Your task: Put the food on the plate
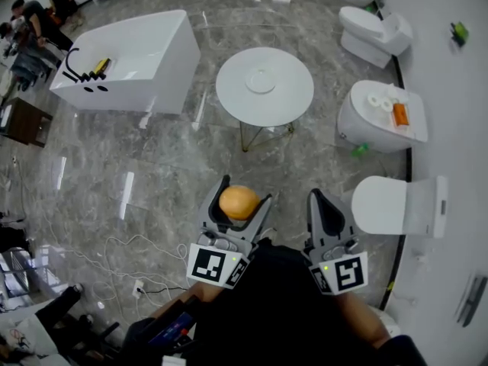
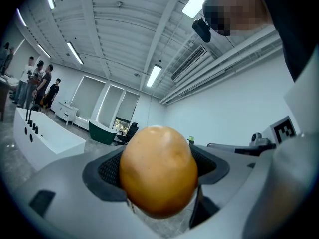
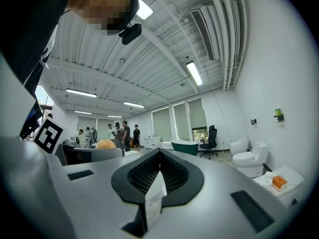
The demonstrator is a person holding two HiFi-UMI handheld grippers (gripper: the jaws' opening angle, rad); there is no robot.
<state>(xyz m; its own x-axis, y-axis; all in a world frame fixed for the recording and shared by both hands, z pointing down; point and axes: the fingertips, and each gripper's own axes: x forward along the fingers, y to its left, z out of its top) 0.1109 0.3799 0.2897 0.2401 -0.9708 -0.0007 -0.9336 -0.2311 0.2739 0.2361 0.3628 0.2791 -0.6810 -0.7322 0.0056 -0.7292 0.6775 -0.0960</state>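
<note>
Left gripper: held low in the head view, jaws pinching the food from both sides; the left gripper view shows the dark ribbed pads pressed against its flanks. Food: one rounded, smooth-skinned piece, orange-yellow, lifted off any surface, above the grey marble floor and well apart from the table. Right gripper: beside the left one, jaws pressed together with nothing between them; the right gripper view shows the two pads meeting along a single seam. Marker cubes: one at the rear of each gripper, left cube, right cube. Round table: white top on thin metal legs, standing beyond both grippers. Plate: small, white, lying at the centre of the round table, nothing on it. Bathtub: white, freestanding, left of the round table, with a black tap fitting at its near end. Toilets: three white units along the right wall, far toilet, middle toilet with an orange object on its top, near toilet just beside the right gripper. Cables: white, trailing loosely over the floor at lower left. People: a small group at the far upper left, beyond the bathtub
</note>
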